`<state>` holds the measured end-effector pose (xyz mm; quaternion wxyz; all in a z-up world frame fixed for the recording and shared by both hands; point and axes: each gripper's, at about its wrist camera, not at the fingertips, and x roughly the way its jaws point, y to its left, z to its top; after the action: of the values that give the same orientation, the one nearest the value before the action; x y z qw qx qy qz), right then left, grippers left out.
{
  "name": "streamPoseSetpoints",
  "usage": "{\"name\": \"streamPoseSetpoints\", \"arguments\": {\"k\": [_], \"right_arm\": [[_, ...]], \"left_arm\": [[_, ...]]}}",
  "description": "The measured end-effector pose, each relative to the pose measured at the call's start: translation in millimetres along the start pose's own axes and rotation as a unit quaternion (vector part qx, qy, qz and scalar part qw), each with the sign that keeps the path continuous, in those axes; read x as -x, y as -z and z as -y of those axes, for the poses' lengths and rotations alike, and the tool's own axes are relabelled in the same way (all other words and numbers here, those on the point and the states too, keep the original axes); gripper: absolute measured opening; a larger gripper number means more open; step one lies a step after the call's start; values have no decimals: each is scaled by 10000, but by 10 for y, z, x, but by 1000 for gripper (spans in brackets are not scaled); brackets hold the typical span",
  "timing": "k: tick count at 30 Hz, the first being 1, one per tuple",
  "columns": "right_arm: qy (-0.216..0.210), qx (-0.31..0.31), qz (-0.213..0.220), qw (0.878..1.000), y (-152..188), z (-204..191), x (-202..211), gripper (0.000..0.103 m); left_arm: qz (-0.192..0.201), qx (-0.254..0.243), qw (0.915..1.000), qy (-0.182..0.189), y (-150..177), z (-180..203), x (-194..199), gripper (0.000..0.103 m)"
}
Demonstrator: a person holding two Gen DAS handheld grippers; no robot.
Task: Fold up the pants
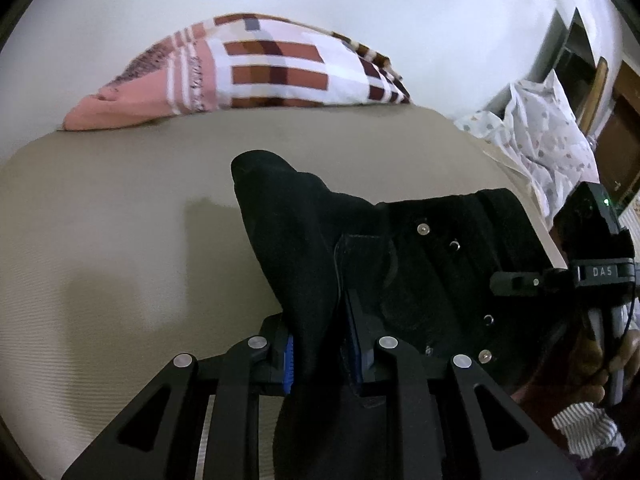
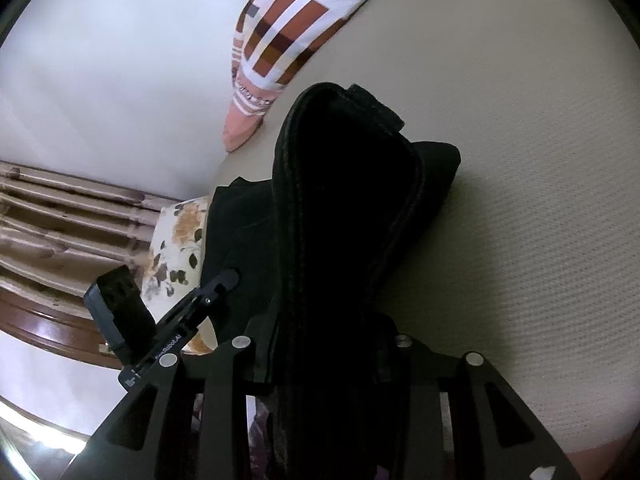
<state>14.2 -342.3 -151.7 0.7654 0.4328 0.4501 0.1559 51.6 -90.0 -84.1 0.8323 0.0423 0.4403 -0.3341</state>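
Note:
Black pants (image 1: 420,264) lie bunched on a beige bed (image 1: 120,220). My left gripper (image 1: 320,352) is shut on a raised fold of the pants, the cloth squeezed between its blue pads (image 1: 289,364). Snap studs show on the waist part to the right. My right gripper (image 1: 508,282) shows at the right edge of the left wrist view. In the right wrist view my right gripper (image 2: 324,344) is shut on a thick seamed band of the pants (image 2: 344,208), which hides its fingertips. The left gripper (image 2: 224,280) shows at lower left there.
A checked red, white and pink blanket (image 1: 248,68) lies at the bed's far edge against a white wall. A pale patterned cloth (image 1: 536,136) lies at the right. A floral pillow (image 2: 176,240) and a wooden headboard (image 2: 60,208) stand left in the right wrist view.

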Motion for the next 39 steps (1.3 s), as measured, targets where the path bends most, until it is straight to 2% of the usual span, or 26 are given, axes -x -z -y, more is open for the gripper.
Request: {"name": "streamPoseSetpoints", "arguments": {"k": [19,39], "right_arm": [[-371,475,-473,9971,-225,-870,-890,31],[-570,976,-800,9904,-774,-1592,-1945,31]], "left_arm": [[502,443,9955,-667,-140,-965,573,21],[831,983,9834,-1276,-560,-2146,600,21]]}}
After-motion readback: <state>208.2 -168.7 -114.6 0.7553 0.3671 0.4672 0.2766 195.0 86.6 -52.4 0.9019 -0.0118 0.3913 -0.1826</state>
